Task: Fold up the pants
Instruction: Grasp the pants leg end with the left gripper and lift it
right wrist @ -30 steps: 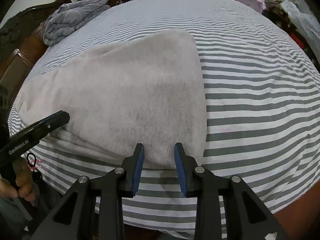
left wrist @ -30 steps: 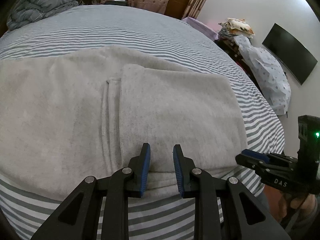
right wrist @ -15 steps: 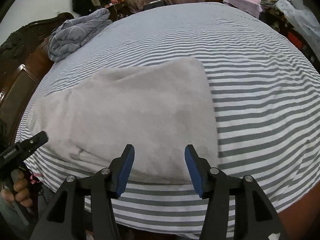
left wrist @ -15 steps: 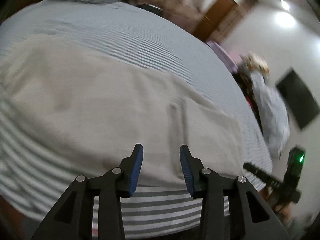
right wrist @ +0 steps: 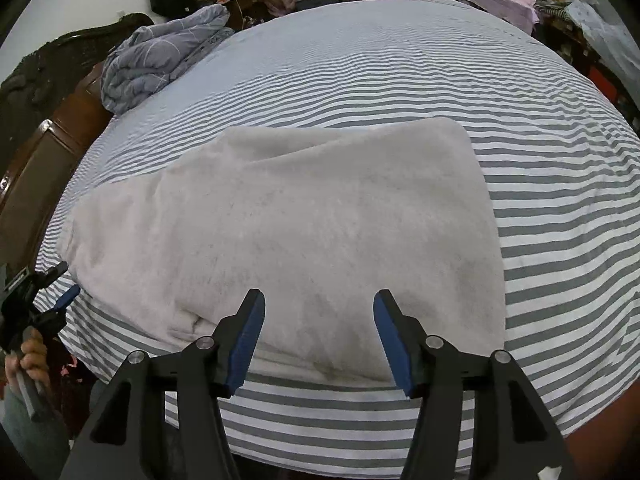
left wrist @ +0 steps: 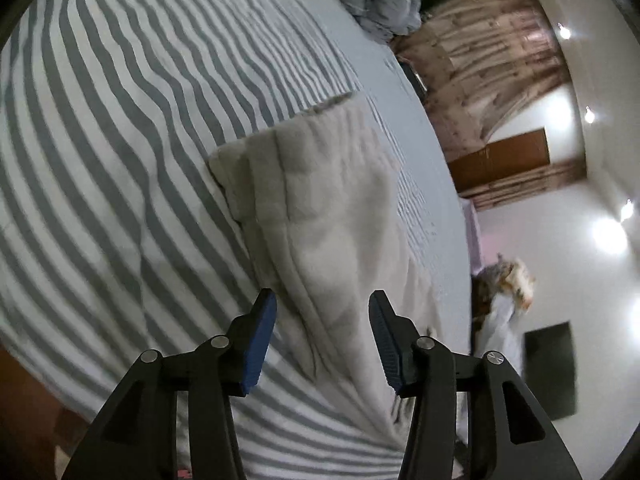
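Note:
Light grey fleece pants (right wrist: 312, 220) lie folded lengthwise on the striped bed, the folded end at the right. My right gripper (right wrist: 319, 334) hovers above their near edge, its jaws opening, nothing between the pads. In the left wrist view the pants (left wrist: 320, 208) run away from me, their waistband end farthest. My left gripper (left wrist: 322, 334) hangs over the pants' near edge by the bed's side, jaws opening, pads clear of the cloth. The left gripper (right wrist: 64, 296) also shows at the far left of the right wrist view, held by a hand.
The bed sheet (right wrist: 400, 60) is grey and white striped. A crumpled blue-grey duvet (right wrist: 160, 60) lies at the far left corner by the dark wooden headboard (right wrist: 48, 152). Curtains, a door and a wall TV (left wrist: 552, 368) lie beyond the bed.
Both grippers opened wider. The left one swept left along the pants to their other end and rolled. The right one drew back and up a little.

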A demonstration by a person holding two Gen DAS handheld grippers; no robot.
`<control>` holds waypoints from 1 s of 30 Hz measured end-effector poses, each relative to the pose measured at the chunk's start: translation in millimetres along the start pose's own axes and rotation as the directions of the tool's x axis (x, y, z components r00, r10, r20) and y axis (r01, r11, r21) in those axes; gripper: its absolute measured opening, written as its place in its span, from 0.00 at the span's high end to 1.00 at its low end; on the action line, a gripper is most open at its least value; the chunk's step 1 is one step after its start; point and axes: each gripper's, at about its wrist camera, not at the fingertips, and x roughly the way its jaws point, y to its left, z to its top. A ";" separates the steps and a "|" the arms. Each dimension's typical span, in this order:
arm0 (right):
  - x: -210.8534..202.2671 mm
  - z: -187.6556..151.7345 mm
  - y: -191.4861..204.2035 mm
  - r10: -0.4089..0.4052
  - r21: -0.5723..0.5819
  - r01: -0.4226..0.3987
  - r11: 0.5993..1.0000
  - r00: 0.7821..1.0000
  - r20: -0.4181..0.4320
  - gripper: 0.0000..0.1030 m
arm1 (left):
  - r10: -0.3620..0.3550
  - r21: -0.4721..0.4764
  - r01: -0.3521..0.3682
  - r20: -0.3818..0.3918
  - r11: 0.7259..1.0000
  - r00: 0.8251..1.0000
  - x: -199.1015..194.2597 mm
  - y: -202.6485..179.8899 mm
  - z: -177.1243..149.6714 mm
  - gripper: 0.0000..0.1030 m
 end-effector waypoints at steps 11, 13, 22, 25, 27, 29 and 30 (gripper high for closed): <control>26.2 16.6 5.0 -0.066 -0.007 0.066 0.998 0.997 -0.049 0.46 | -0.020 -0.060 0.021 0.019 0.998 1.000 14.7 23.8 19.7 0.52; 33.2 19.0 4.0 -0.080 -0.008 0.079 0.997 0.995 -0.062 0.46 | 0.007 -0.036 -0.006 0.028 0.999 1.000 12.0 31.4 18.7 0.52; 49.5 26.1 20.2 -0.133 -0.066 0.128 0.990 0.988 -0.079 0.38 | 0.011 -0.067 -0.012 -0.016 0.998 1.000 36.6 22.2 39.1 0.45; 55.7 28.3 21.5 -0.146 -0.075 0.140 0.987 0.986 -0.080 0.36 | -0.007 -0.065 0.006 -0.011 0.998 1.000 39.0 20.2 40.1 0.41; 58.5 28.2 23.6 -0.154 -0.073 0.148 0.986 0.985 -0.075 0.33 | -0.040 -0.079 0.039 -0.002 0.996 0.999 37.4 23.2 39.8 0.41; 61.2 27.6 28.0 -0.162 -0.079 0.156 0.985 0.984 -0.072 0.29 | -0.067 -0.093 0.068 0.007 0.993 0.998 36.3 29.0 40.1 0.51; 62.8 26.9 30.1 -0.168 -0.086 0.162 0.983 0.983 -0.070 0.27 | -0.077 -0.082 0.077 0.005 0.994 0.997 35.4 30.9 39.1 0.56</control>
